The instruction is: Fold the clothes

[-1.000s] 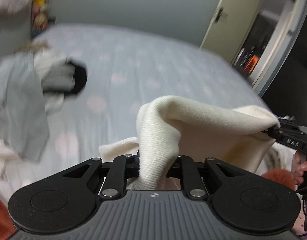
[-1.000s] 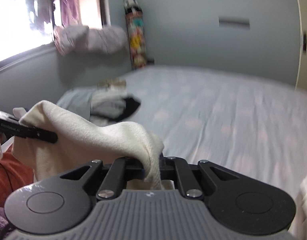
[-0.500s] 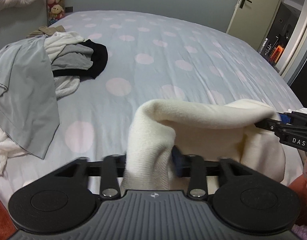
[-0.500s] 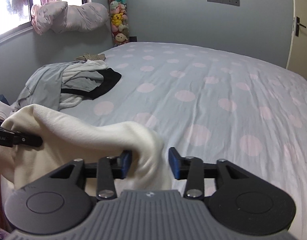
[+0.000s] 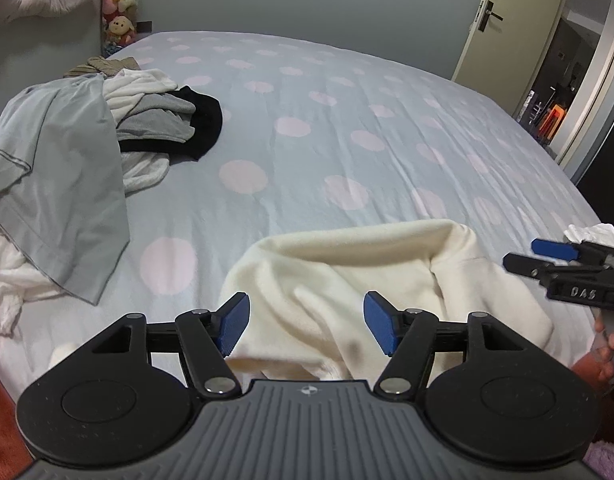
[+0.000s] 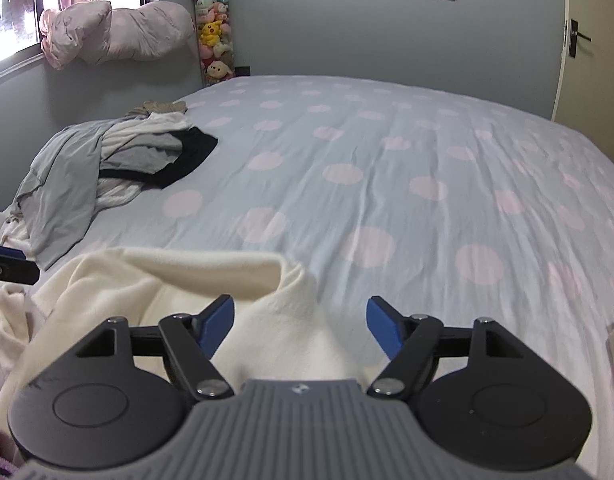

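The cream knitted fleece garment (image 5: pixel 371 276) lies crumpled on the near edge of the bed (image 5: pixel 347 128), which is covered by a pale blue sheet with pink dots. The left claw (image 5: pixel 307 322) is spread wide, its blue-padded fingers (image 5: pixel 233 320) on either side of the cloth and gripping nothing. The right claw (image 6: pixel 301 326) is likewise spread wide above the same garment (image 6: pixel 179 276), with nothing between its fingers. In the left wrist view the right claw (image 5: pixel 547 254) shows at the right edge, just beside the garment. A heap of grey, white and black clothes (image 5: pixel 107 128) lies on the bed's left side, well apart from the cream piece.
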{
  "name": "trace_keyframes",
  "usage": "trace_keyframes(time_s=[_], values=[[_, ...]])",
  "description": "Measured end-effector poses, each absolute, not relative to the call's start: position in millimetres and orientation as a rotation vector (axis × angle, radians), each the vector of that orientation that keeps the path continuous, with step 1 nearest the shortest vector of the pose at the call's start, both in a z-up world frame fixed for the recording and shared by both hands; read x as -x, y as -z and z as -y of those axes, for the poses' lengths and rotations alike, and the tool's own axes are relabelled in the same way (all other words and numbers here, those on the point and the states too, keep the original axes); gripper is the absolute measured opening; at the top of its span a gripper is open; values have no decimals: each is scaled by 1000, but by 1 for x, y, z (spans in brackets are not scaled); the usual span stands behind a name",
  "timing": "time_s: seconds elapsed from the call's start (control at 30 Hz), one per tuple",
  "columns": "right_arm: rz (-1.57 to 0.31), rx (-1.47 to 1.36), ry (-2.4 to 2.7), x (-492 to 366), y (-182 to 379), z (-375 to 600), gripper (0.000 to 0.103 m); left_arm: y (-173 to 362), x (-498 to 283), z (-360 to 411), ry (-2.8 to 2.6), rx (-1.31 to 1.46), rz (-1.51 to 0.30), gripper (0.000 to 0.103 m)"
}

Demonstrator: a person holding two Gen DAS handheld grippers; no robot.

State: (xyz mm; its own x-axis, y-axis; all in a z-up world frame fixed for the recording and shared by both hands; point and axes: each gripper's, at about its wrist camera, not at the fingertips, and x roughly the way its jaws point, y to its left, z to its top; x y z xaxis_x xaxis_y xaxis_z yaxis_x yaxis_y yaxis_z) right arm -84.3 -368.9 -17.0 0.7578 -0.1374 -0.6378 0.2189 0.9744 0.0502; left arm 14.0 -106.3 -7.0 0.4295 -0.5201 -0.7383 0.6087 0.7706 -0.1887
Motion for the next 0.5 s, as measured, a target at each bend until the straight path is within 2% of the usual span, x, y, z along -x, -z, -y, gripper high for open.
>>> trace_keyframes(time_s=[0.23, 0.4, 0.47, 0.5], values=[[-755, -154, 138, 95, 39, 350, 76, 23, -2, 115, 771, -100, -948, 62], [-797, -137, 76, 96, 47, 338, 81, 31, 10, 125, 848, -85, -1008, 62], [-817, -116, 46, 94, 50, 332, 82, 35, 16, 132, 863, -120, -1016, 56], [-826, -98, 39, 93, 52, 329, 82, 36, 19, 136, 858, -152, -1014, 46]])
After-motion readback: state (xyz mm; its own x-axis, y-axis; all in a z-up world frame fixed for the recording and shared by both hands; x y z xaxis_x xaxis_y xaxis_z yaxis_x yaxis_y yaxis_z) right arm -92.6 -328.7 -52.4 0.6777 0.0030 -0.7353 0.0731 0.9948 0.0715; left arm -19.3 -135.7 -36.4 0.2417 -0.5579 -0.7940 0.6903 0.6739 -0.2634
